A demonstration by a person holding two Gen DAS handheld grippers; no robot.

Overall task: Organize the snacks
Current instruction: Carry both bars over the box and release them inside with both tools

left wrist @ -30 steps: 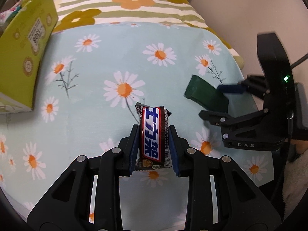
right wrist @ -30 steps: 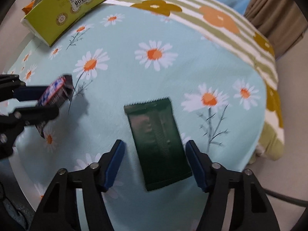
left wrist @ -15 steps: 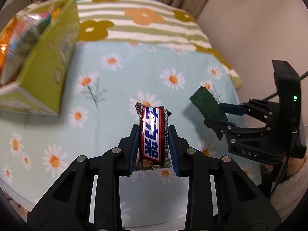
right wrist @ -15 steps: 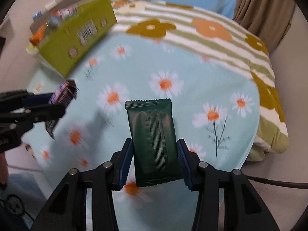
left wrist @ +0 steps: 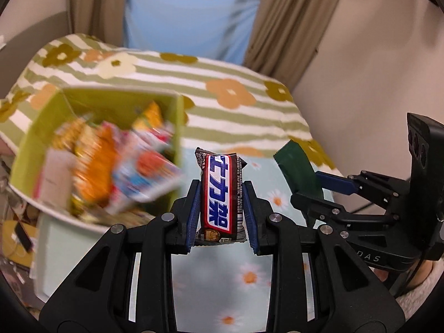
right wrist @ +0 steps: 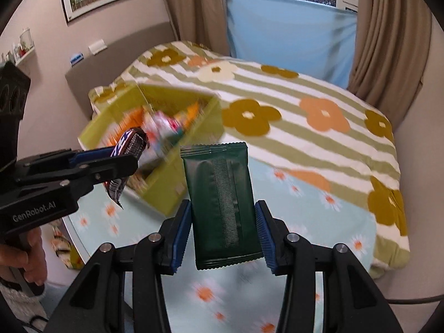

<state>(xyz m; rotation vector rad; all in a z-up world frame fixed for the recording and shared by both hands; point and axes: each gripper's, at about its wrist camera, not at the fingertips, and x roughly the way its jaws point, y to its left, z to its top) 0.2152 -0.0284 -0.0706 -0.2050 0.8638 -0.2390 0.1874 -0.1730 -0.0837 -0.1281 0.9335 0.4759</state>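
My left gripper (left wrist: 222,213) is shut on a dark chocolate bar (left wrist: 220,194) with a blue and white label, held in the air above the bed. It also shows in the right wrist view (right wrist: 127,144). My right gripper (right wrist: 223,224) is shut on a dark green packet (right wrist: 222,202), also lifted; the packet shows in the left wrist view (left wrist: 299,172). A lime green box (left wrist: 177,127) full of colourful snack packs stands on the bed to the left of both grippers, blurred. It shows in the right wrist view (right wrist: 166,197) too.
The bed has a light blue daisy cover (right wrist: 305,222) and a green striped flower blanket (right wrist: 305,97) behind it. Curtains (right wrist: 388,27) and a blue panel stand at the far end, a wall on the right. The bed's front edge is close below the grippers.
Both grippers have risen off the bed with their snacks and tilted up toward the box. The right gripper closed on the green packet and lifted it.
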